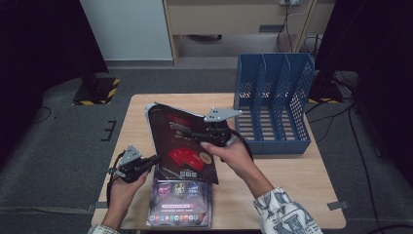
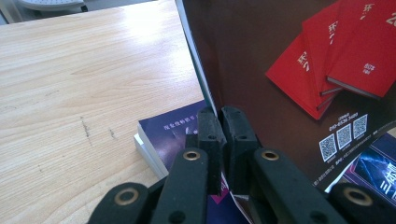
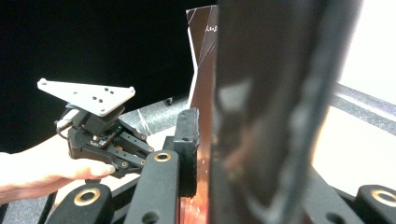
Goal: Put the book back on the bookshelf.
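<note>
Dark magazine (image 1: pixel 182 141) tilted up, left gripper (image 2: pixel 220 122) clamping its lower edge

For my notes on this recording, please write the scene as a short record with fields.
held item: dark magazine, tilted up off the table
left gripper: shut on the magazine's lower edge
right gripper: at the magazine's right side, one pad beside the cover; grip unclear
under it: stack of books, lying flat
table: light wood
file rack: blue, empty, far right
</note>
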Demonstrator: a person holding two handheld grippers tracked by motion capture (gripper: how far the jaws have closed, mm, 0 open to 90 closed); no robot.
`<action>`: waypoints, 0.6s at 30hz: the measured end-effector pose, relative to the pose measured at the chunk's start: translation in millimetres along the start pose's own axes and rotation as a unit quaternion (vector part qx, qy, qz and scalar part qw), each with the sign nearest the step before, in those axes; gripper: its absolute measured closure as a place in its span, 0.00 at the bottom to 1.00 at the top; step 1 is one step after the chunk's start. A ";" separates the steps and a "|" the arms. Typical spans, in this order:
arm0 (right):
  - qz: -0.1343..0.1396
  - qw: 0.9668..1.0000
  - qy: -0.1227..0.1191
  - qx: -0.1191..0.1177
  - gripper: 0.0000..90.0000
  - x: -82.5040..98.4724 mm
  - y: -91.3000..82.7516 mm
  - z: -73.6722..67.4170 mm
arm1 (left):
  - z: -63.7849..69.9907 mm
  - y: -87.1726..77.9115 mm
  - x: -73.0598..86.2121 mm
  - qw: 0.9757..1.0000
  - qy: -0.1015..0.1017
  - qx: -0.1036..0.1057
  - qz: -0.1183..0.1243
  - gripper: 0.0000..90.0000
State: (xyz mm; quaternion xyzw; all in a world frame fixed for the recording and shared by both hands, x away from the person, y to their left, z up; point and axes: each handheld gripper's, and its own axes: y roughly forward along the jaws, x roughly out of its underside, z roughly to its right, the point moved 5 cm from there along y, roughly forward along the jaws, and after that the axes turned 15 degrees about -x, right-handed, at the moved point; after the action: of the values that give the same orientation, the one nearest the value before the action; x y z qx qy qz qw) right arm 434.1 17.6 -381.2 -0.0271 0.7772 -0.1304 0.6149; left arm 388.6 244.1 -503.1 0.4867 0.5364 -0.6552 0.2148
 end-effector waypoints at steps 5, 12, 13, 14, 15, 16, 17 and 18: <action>-0.006 1.000 -0.004 0.011 0.88 -0.1 -0.2 1.5 | 0.0 0.0 0.3 1.000 -0.001 0.000 0.000 0.96; -0.010 1.000 0.006 0.014 0.85 1.7 1.1 3.7 | -0.1 0.4 0.7 1.000 -0.001 0.000 -0.002 0.96; -0.011 1.000 0.007 0.013 0.85 1.7 1.6 3.7 | -0.2 0.4 0.8 1.000 -0.002 0.000 -0.002 0.96; -0.011 1.000 0.007 0.013 0.85 1.7 1.6 3.7 | -0.2 0.4 0.8 1.000 -0.002 0.000 -0.002 0.96; -0.015 1.000 0.007 0.013 0.84 0.9 1.9 3.8 | -0.3 0.4 0.8 1.000 -0.002 0.000 -0.002 0.96; -0.017 1.000 0.006 0.016 0.85 0.2 1.8 4.3 | -0.3 0.3 0.7 1.000 -0.002 0.000 -0.002 0.96; -0.018 1.000 0.005 0.018 0.85 -0.5 1.6 4.7 | -0.3 0.1 0.6 1.000 -0.001 0.000 -0.002 0.96; -0.017 1.000 0.007 0.016 0.85 -1.4 1.3 4.8 | -0.3 0.0 0.6 1.000 -0.001 0.000 -0.002 0.96</action>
State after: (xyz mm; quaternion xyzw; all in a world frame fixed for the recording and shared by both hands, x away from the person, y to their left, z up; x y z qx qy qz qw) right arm 439.2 18.3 -381.2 -0.0295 0.7788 -0.1536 0.6074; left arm 388.5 244.5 -503.6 0.4850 0.5367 -0.6564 0.2143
